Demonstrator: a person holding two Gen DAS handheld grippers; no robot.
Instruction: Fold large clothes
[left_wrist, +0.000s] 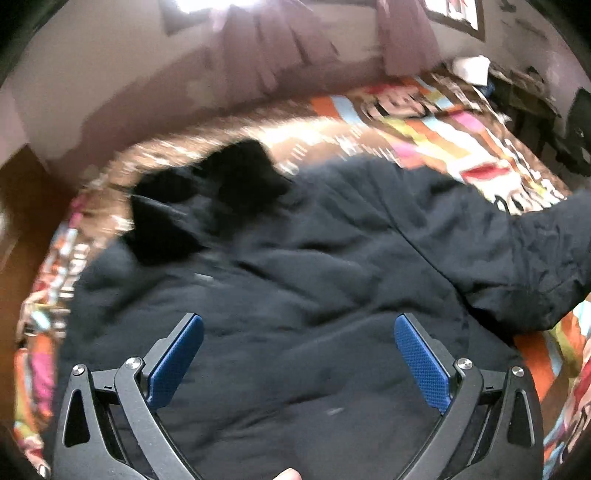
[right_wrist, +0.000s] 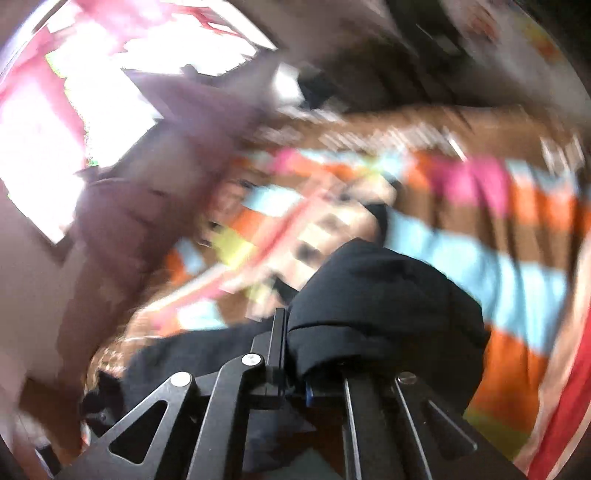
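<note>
The left gripper (left_wrist: 298, 363) has its jaws spread wide, the two blue pads (left_wrist: 177, 360) well apart with nothing pinched between them; a fingertip of the person's hand (left_wrist: 286, 474) shows at the bottom edge behind the jaws. Directly under and ahead of these open jaws lies the black jacket (left_wrist: 295, 258), a large dark garment spread across the bed, its cloth rumpled in soft folds. Beyond the jaws, to the upper left, a darker bunched part of the jacket, perhaps the hood, rests near the far edge of the bed. To the right of the jaws one sleeve (left_wrist: 535, 258) runs out toward the edge of the view and looks raised off the bed. The right gripper (right_wrist: 295, 354) has its jaws pressed together on a fold of the black jacket (right_wrist: 388, 314), which bulges up over the right side of the jaws and hides that finger. Around the jacket on all sides shows the bedspread (left_wrist: 424, 125), patterned in orange, light blue, pink, yellow and brown stripes. Farther out from the left jaws stands a pale wall with purple curtains (left_wrist: 280, 48); beyond the right jaws, bright windows (right_wrist: 92, 103) show through heavy blur.
</note>
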